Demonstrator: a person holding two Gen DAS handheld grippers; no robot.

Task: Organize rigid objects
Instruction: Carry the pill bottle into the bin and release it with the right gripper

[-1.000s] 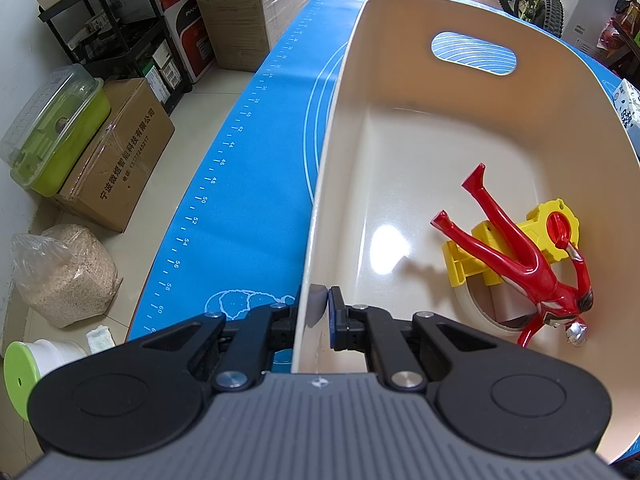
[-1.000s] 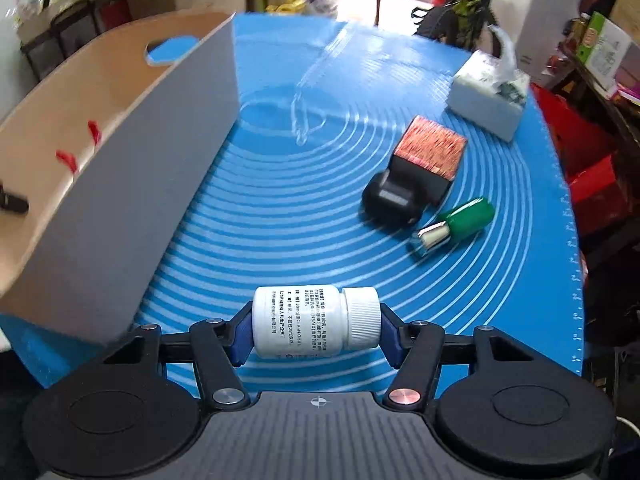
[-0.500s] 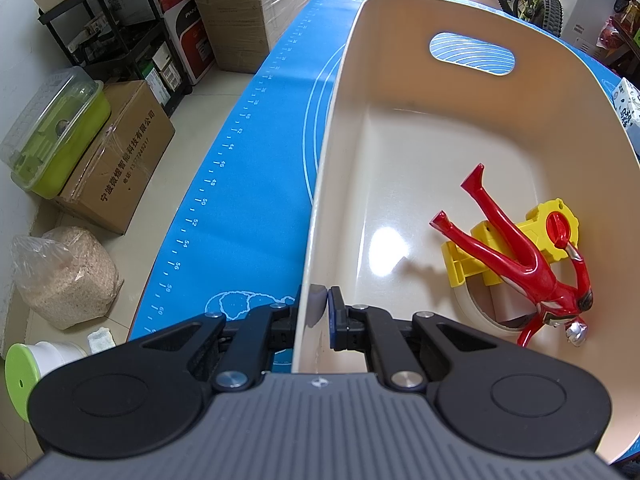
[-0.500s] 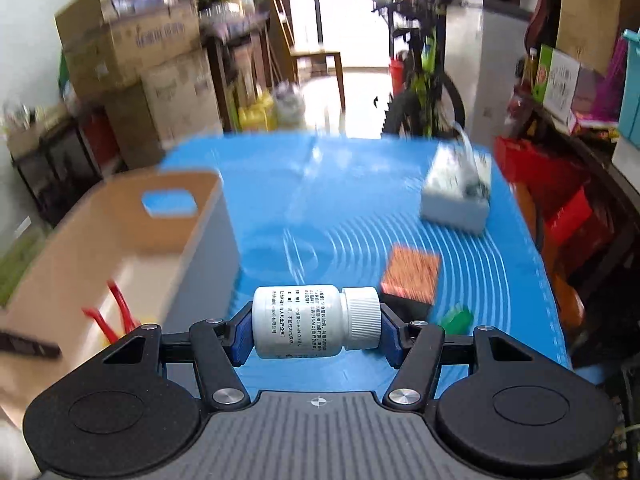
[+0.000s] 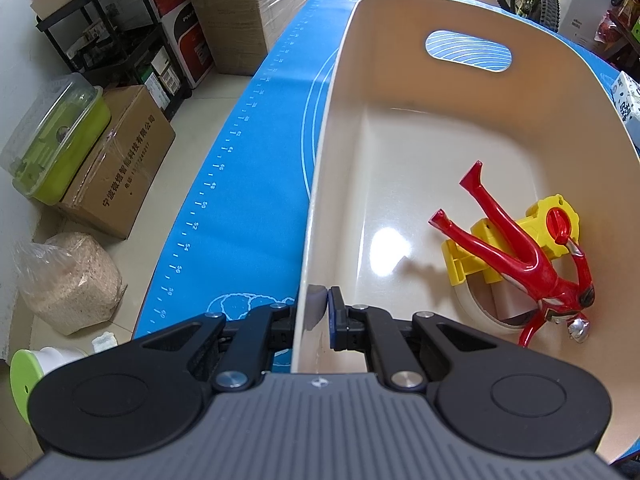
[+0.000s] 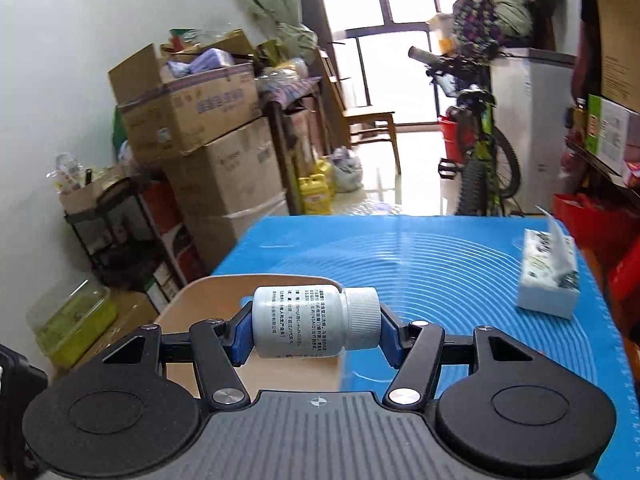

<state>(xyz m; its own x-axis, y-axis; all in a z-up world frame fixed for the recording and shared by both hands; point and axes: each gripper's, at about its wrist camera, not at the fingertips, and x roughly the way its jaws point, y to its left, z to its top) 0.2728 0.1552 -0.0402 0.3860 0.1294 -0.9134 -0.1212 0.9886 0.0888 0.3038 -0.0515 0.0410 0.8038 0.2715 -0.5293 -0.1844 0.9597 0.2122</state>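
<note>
The left gripper (image 5: 318, 312) is pinching the near wall of a cream bin (image 5: 400, 184), with one finger outside the wall and the other inside, so its fingers are pressed together on the thin rim. The bin stands on a blue mat (image 5: 248, 168) with white ruler marks along its edge. Inside the bin, near its right side, lies a red toy figure (image 5: 516, 252) with its legs pointing to the far end, and it rests on top of a yellow toy part (image 5: 536, 216). Under them a ring of tape (image 5: 476, 308) is partly visible. The far wall of the bin has an oval handle hole (image 5: 468, 50). The right gripper (image 6: 316, 330) holds a white pill bottle (image 6: 300, 322) sideways between its blue pads (image 6: 242, 334), with the bottle base against the left pad and the ribbed cap (image 6: 362, 318) against the right pad. The bottle is up in the air, just over the near corner of the bin (image 6: 224, 292), which appears behind and below it in the right wrist view. To the right, on the same mat (image 6: 440, 264), a tissue box (image 6: 548, 280) stands well apart from the bottle. Cardboard boxes (image 6: 192, 120) and a bicycle (image 6: 480, 152) are in the background.
</note>
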